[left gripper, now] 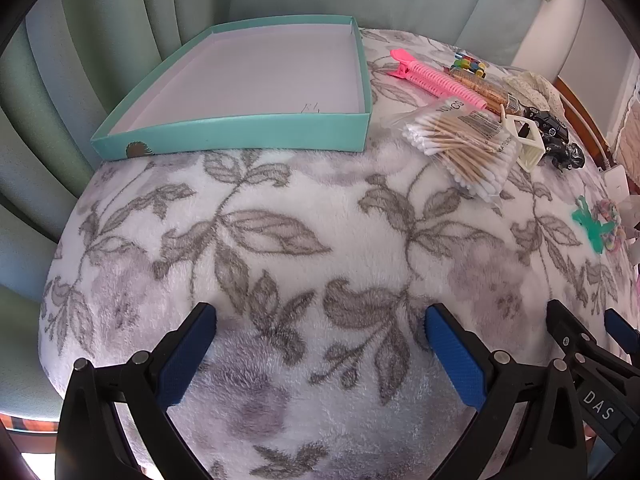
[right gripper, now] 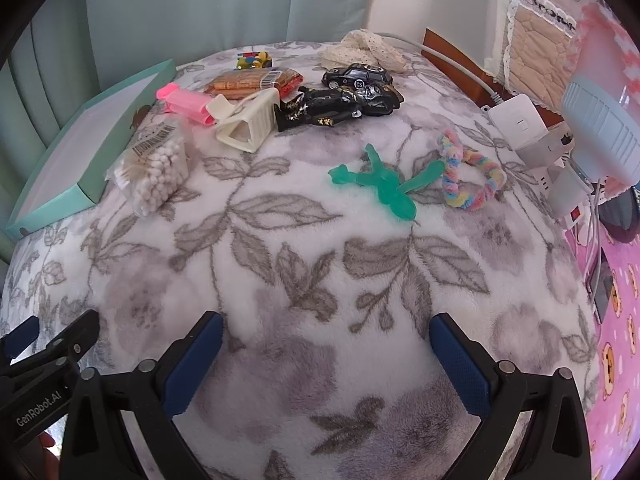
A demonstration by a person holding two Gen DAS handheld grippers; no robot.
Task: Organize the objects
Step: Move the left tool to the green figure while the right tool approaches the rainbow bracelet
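Both the left gripper (left gripper: pixel 320 320) and right gripper (right gripper: pixel 326 330) hover with jaws released, the teal box (left gripper: pixel 240 132) empty; the cotton swab packet (left gripper: pixel 460 140) looks nearest for a first pick.

Soft, even daylight, faint shadows; strong fisheye bending at black-vignetted edges; far right perhaps slightly blurred.

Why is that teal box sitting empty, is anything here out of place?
Nothing looks damaged or spilled. The teal box is empty, while the cotton swabs, pink clip, toy car and green toy lie loose on the blanket, not yet sorted.
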